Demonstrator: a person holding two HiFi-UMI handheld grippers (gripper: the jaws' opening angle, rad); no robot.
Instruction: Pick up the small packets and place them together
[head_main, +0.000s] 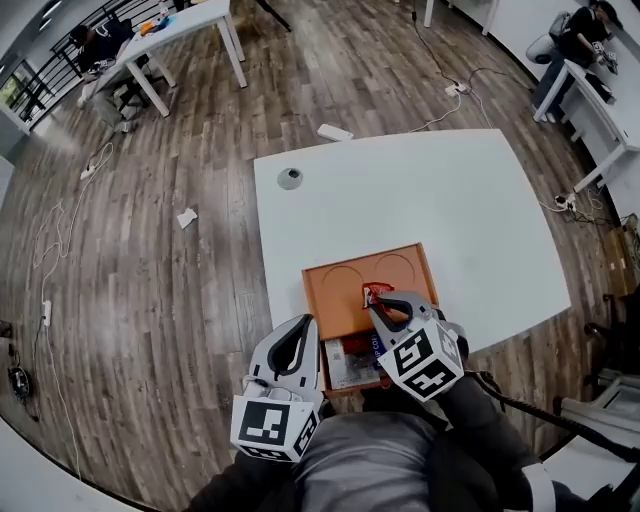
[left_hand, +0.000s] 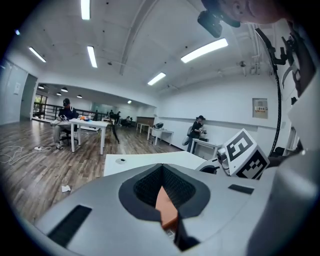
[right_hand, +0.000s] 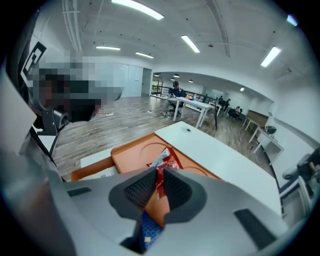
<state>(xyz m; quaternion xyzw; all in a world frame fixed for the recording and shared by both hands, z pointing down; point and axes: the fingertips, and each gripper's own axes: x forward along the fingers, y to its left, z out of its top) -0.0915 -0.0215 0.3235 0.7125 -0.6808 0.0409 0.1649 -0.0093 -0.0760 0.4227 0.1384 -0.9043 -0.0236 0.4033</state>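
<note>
An orange tray (head_main: 330, 285) with two round hollows lies at the near edge of the white table (head_main: 430, 200). My right gripper (head_main: 378, 305) hangs over the tray's middle, shut on a small red packet (head_main: 376, 293). In the right gripper view the red packet (right_hand: 167, 162) sticks out between the pads above the tray (right_hand: 130, 152). Several flat packets (head_main: 352, 360), blue and red, lie in the tray's near section; a blue one (right_hand: 147, 227) shows under the jaws. My left gripper (head_main: 308, 325) is at the tray's near left corner, fingertips together, holding nothing.
A small round grey fitting (head_main: 290, 178) sits in the table's far left corner. The table's near edge runs just behind the tray. On the wooden floor lie a white power strip (head_main: 335, 132), cables and a scrap of paper (head_main: 187, 217). People sit at distant desks.
</note>
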